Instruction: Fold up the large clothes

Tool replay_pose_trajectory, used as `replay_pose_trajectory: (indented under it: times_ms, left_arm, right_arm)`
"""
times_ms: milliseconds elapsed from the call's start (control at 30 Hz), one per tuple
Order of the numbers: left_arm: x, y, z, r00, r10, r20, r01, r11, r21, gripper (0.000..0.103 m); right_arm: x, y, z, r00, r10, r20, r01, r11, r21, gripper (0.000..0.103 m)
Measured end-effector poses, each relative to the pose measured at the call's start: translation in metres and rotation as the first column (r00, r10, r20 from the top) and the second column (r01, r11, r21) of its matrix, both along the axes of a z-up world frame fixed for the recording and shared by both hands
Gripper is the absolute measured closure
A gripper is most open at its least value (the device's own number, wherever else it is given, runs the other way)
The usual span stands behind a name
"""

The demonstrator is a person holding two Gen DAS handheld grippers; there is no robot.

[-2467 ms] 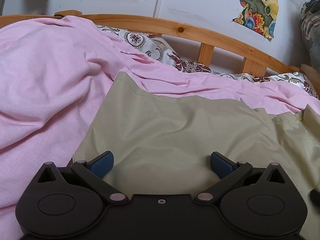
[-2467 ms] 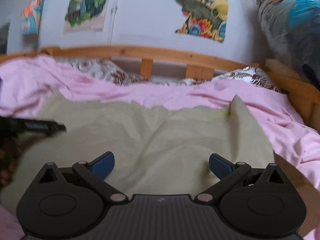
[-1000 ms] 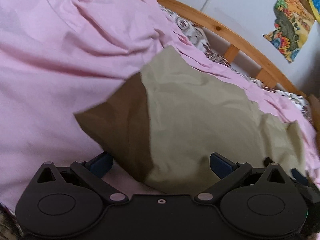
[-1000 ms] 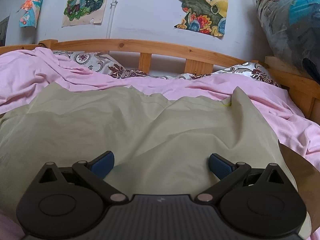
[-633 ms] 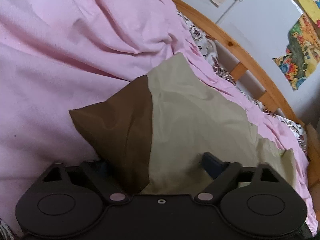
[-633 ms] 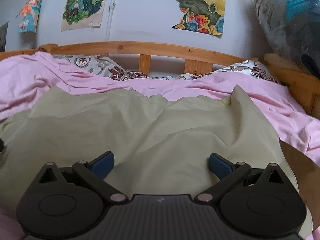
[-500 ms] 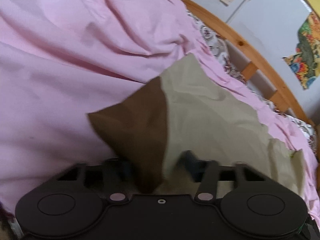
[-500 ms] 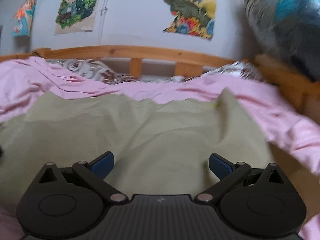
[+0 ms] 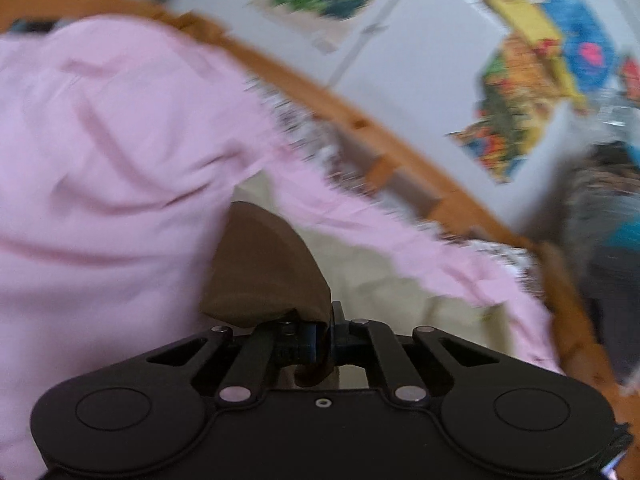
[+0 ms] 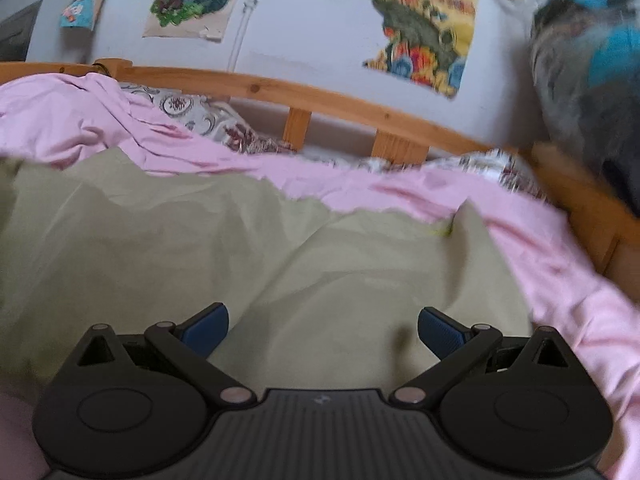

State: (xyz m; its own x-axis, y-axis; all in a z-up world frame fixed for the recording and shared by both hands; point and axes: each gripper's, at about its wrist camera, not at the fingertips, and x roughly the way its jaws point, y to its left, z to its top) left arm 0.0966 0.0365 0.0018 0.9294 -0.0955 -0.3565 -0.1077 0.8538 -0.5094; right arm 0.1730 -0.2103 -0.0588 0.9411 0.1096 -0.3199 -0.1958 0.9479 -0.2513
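Olive-green, thin and lightly creased, the large cloth garment (image 10: 280, 264) you are folding lies spread over the rumpled pink bedsheet (image 10: 560, 280), and it fills most of the near and middle ground in your right wrist view. Its far edge runs ragged against the pink, and its right far corner stands up in a small peak.

Your left gripper (image 9: 326, 340) has its jaws pinched together on a corner of that garment. The pinched part shows a dark brown face (image 9: 260, 264), which bulges up and away from the fingers like a rounded flap. Paler olive cloth trails off to the right and far side behind it. That whole view is smeared with blur, so fine detail of the grip is hard to read.

Your right gripper (image 10: 322, 330) has its jaws spread wide, with its blue pads (image 10: 206, 326) well apart. The olive cloth lies between and below them, and neither pad presses on it.

Beyond the bedding, a curved wooden bed rail (image 10: 320, 100) crosses the far side. A white pillow with a dark red floral print (image 10: 208, 120) is tucked against it. Colourful cartoon posters (image 10: 424, 24) hang on the pale wall, and a blurred grey and blue bundle (image 10: 588, 72) sits at the far right.
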Motion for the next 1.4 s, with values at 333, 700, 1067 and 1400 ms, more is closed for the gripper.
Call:
replay_pose_trajectory:
  times_ms: [333,700,1067,1400]
  left_arm:
    - [0.045,-0.081,0.068,0.888,-0.428,0.167,0.402,0.9,0.169,0.099]
    - [0.133,-0.225,0.059,0.497,-0.868,0.003,0.824,0.474,0.31,0.099]
    - [0.184,-0.273,-0.004,0.275,-0.941,-0.195,0.952,0.239,0.19,0.094]
    - [0.183,-0.303,-0.061,0.227,-0.926,-0.301,0.965,0.173,0.194,0.085]
  right_arm:
    - [0.008,-0.035,0.013,0.994,0.088,-0.064,-0.08,0.99,0.117,0.001]
    - [0.0,-0.115,0.029,0.97,0.134,-0.202,-0.09,0.973,0.212,0.002]
    - [-0.025,-0.23,0.034,0.969,-0.144,-0.203,0.149,0.989,0.01,0.002]
    - [-0.037,-0.268,0.054,0.931,-0.364,-0.026,0.359,0.898,0.255,0.0]
